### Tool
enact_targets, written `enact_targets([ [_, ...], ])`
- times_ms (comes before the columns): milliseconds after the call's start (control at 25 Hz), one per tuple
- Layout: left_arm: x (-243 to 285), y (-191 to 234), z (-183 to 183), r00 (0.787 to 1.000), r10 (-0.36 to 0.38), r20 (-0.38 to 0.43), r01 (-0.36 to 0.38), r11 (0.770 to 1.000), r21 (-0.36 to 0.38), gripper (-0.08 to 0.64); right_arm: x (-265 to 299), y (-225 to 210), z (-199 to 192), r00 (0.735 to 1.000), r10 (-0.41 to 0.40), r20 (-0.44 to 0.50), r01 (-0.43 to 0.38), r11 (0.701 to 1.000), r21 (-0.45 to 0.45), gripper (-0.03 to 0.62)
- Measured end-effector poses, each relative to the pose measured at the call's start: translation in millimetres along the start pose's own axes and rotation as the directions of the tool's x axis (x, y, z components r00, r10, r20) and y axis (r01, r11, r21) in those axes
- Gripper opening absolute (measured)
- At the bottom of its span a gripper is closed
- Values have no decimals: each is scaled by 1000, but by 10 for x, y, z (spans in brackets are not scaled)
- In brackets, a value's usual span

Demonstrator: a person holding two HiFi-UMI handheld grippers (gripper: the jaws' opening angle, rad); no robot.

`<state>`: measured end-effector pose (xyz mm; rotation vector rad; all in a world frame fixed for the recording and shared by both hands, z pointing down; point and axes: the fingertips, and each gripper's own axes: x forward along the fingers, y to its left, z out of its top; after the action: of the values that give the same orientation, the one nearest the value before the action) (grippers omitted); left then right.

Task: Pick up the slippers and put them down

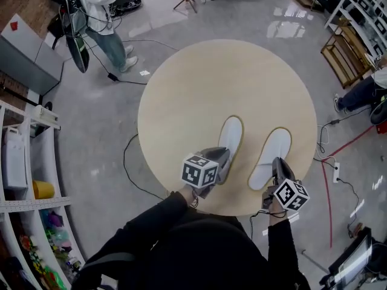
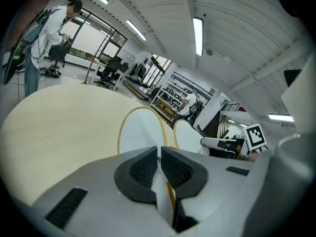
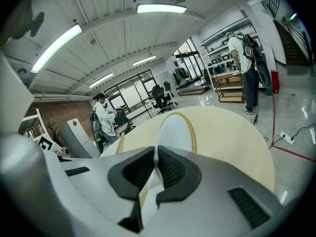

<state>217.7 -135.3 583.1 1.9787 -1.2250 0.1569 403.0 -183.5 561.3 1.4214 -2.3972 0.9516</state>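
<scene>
Left gripper (image 1: 219, 159) jaws pinch the heel of the left slipper (image 1: 231, 135); right gripper (image 1: 278, 165) jaws pinch the heel of the right slipper (image 1: 273, 150). Both slippers lie side by side at the tabletop's (image 1: 193, 101) 5 o'clock edge, their long axes and toes pointing toward 1 o'clock.

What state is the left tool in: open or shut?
Shut on the left slipper: the left tool pinches its edge between both pads.

Round table (image 1: 199, 89) — slippers (image 1: 231, 135) over it
</scene>
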Motion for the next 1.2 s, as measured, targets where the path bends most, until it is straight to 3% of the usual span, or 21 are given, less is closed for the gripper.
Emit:
enact_targets([
  [240,-652,606,147,1000,-8,12,8,1000,6,41,136,802,-113,999,-21,24,21,1000,-11,32],
  [440,-935,1015,171,1000,20,15,-20,1000,-10,41,257,1267,-188,1000,7,25,-7,1000,-21,32],
  [840,-1234,1198,258,988,150,25,-150,988,-27,41,394,1635,-133,986,166,-8,-166,986,13,32],
  [1200,-1439,1355,354,952,299,64,-297,954,-50,41,637,1823,-66,948,319,-21,-318,948,20,32],
])
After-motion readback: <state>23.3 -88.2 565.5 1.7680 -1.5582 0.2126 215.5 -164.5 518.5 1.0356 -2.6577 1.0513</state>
